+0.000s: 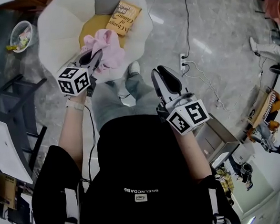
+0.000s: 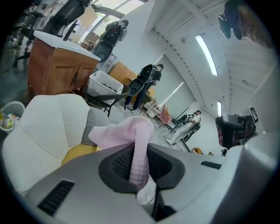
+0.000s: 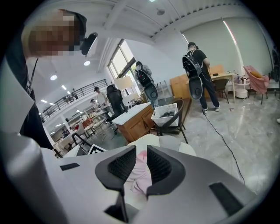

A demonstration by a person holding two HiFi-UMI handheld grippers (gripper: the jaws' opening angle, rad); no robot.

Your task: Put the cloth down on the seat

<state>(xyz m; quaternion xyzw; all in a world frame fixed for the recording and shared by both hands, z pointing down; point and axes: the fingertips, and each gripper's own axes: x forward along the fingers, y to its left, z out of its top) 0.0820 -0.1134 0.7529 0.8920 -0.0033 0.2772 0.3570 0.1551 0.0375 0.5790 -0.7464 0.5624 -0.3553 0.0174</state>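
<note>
Pink cloth (image 1: pixel 107 46) hangs bunched from the left hand-held gripper (image 1: pixel 94 57) in the upper middle of the head view, above the front of a white chair (image 1: pixel 52 24). The chair's yellow seat (image 1: pixel 87 34) shows just behind the cloth. I cannot tell whether the lowest folds touch the seat. A book (image 1: pixel 124 18) lies tilted at the back of the seat, towards the top of the frame.

In the left gripper view the left hand-held gripper (image 2: pixel 140 151) is pinching a strip of the cloth (image 2: pixel 138 135) between its dark pads. The rest of the cloth flops over to the left above them, with the chair (image 2: pixel 43 127) behind.

The right hand-held gripper (image 1: pixel 166 76) sits lower and to the right in the head view, over the person's legs and well apart from the cloth. In its own view the right hand-held gripper (image 3: pixel 141 159) has its pads slightly spread with nothing pinched. The cloth (image 3: pixel 140 177) shows beyond the gap.

A bin (image 1: pixel 21 35) stands on the floor at the upper left.
</note>
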